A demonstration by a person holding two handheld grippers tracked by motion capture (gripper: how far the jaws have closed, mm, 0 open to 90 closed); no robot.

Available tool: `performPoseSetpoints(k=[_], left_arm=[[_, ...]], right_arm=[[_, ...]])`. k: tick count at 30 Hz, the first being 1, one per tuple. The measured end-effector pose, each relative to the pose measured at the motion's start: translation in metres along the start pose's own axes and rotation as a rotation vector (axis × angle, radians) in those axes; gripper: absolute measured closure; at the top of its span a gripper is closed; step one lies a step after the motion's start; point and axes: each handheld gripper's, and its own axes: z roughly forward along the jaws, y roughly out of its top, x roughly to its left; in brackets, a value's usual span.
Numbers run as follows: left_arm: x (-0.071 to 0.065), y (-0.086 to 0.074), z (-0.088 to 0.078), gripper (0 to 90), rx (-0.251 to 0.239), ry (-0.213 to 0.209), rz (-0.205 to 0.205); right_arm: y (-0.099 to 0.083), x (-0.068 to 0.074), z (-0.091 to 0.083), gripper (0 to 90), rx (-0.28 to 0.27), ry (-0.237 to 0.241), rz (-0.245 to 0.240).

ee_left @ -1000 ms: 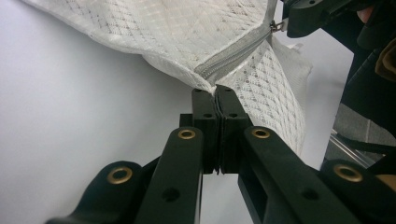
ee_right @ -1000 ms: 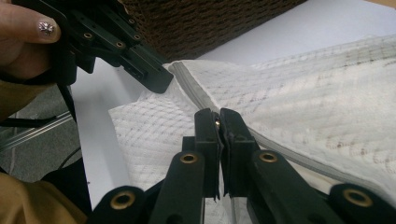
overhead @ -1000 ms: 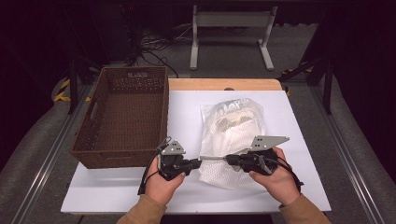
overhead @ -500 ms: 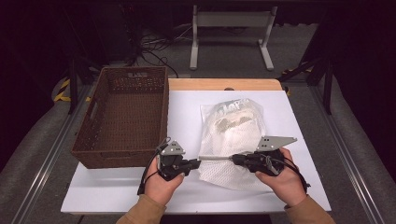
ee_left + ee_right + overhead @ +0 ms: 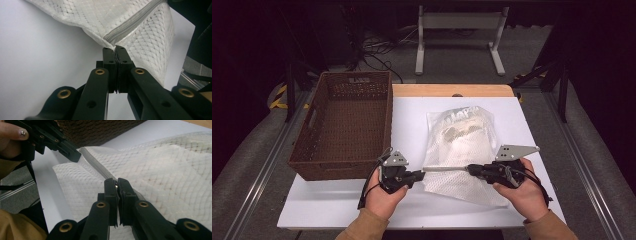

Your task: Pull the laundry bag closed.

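- While both hand-held grippers are working the near end of the white mesh laundry bag (image 5: 462, 150), which is lying on the white worktop (image 5: 412, 125) right of the brown wicker basket (image 5: 344, 125), the grey zipper (image 5: 444, 169) is running taut between them;
- the left hand-held gripper (image 5: 421, 174) is pinching the bag's left corner at the zipper's end, jaws pressed together on the fabric (image 5: 110, 43);
- the right hand-held gripper (image 5: 472, 170) is clamping tight on what looks like the zipper's pull (image 5: 116, 185);
- the risk, as I judge it: the small pull could be slipping out of the right jaws, or the thin mesh tearing free of the left grip, if the pull along the zipper is uneven; the teeth could also be snagging on loose mesh;
- the pull itself is sitting mostly buried between the pads, so its shape is hard to make out; the pale contents, blurred through the mesh, are not identifiable; whether the zipper is partly open is unclear.
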Motion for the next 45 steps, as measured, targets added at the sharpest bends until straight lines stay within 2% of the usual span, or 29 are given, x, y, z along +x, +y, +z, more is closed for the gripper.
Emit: performPoseSetpoints(k=[13,25,45], left_arm=[[0.001,-0.001,0.001,88.7,0.011,-0.012,-0.010],[0.000,-0.002,0.001,88.7,0.018,-0.020,-0.014],[0.002,-0.004,-0.001,88.7,0.032,-0.005,-0.015]], right_arm=[[-0.005,-0.007,-0.016,86.8,0.017,-0.026,0.031],[-0.012,-0.009,-0.021,86.8,0.026,-0.035,0.043],[-0.030,-0.018,-0.038,86.8,0.026,-0.065,0.093]])
